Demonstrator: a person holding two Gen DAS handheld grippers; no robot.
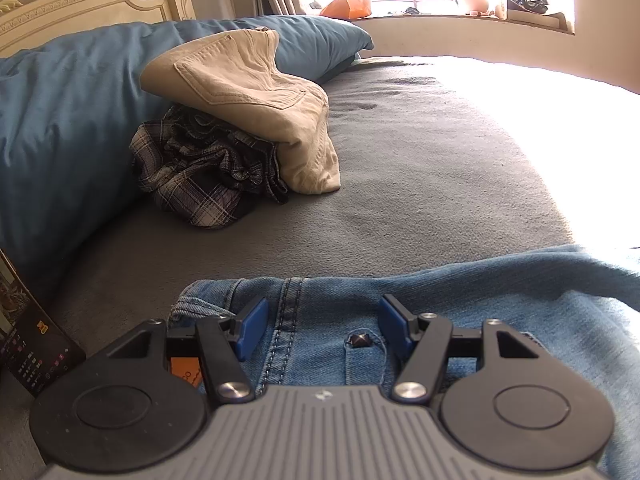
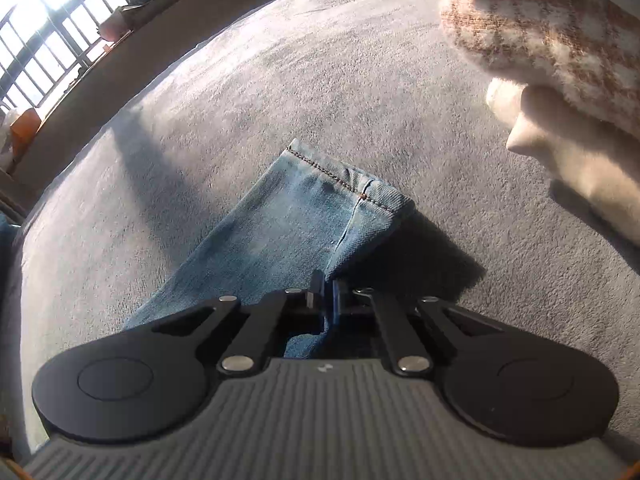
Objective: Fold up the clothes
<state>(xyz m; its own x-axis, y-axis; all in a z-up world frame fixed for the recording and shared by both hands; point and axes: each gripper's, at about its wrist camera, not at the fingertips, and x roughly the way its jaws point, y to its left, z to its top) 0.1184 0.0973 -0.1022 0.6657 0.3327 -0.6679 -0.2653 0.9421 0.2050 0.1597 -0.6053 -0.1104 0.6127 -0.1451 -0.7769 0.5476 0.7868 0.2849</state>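
Jeans [image 1: 460, 304]: waist end runs under left tool [image 1: 324, 326] and off right edge.
Jeans leg [image 2: 296, 216]: upper part hidden behind right tool [image 2: 328, 296].
Plaid garment [image 1: 200, 168]: partly buried under beige trousers [image 1: 256, 96].
Window sill items [image 1: 472, 2]: washed out by glare.
Cream blanket [image 2: 560, 80]: cut by right edge.

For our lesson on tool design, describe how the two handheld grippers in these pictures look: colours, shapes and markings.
Both look alike. The left gripper has a grey ribbed body with a small pale logo, two round black discs, black linkage arms with silver rivets, blue finger pads and an orange label. The right gripper shows the same grey ribbing, discs and rivets; its pads are hard to see.
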